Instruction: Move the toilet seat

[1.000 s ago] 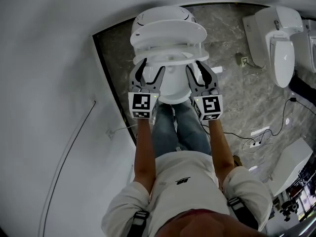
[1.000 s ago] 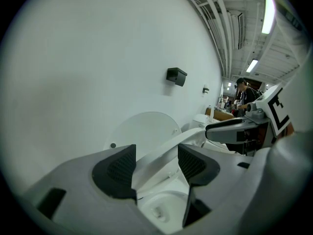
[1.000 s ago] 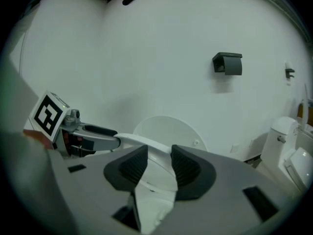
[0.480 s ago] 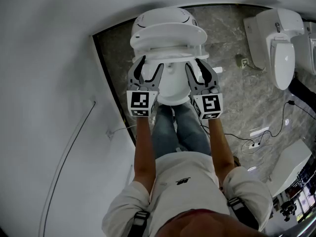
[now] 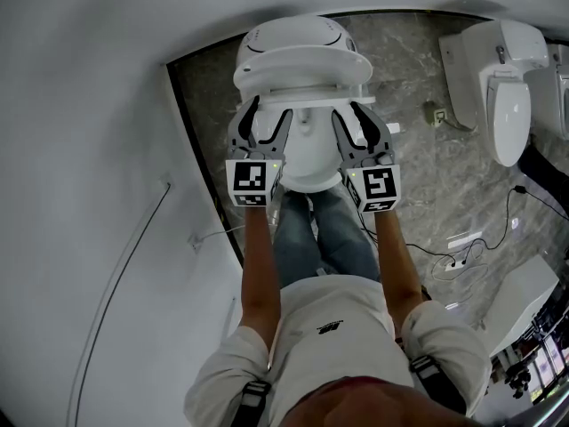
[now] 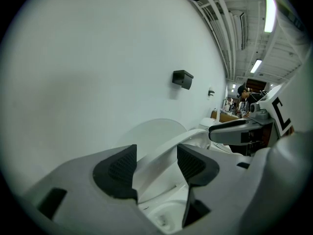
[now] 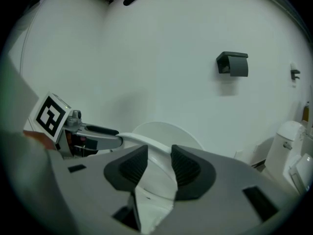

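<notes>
A white toilet stands against the wall, its lid (image 5: 298, 32) upright and its bowl (image 5: 307, 154) open below. The toilet seat (image 5: 302, 68) is tilted up off the bowl. My left gripper (image 5: 271, 110) is at the seat's left side, jaws spread wide and open. In the left gripper view the seat rim (image 6: 164, 148) slants across the gap of that gripper (image 6: 156, 166). My right gripper (image 5: 348, 111) is at the seat's right side. In the right gripper view the pads of this gripper (image 7: 159, 166) are shut on the seat rim (image 7: 144, 143).
The white wall is close on the left, with a black holder (image 7: 233, 63) mounted on it. Two more toilets (image 5: 498, 78) stand at the right. Cables and a power strip (image 5: 467, 252) lie on the marble floor. The person's legs (image 5: 324, 229) are just before the bowl.
Both grippers have shifted slightly away from the person toward the lid, and the seat has gone with them. The jaws look unchanged.
</notes>
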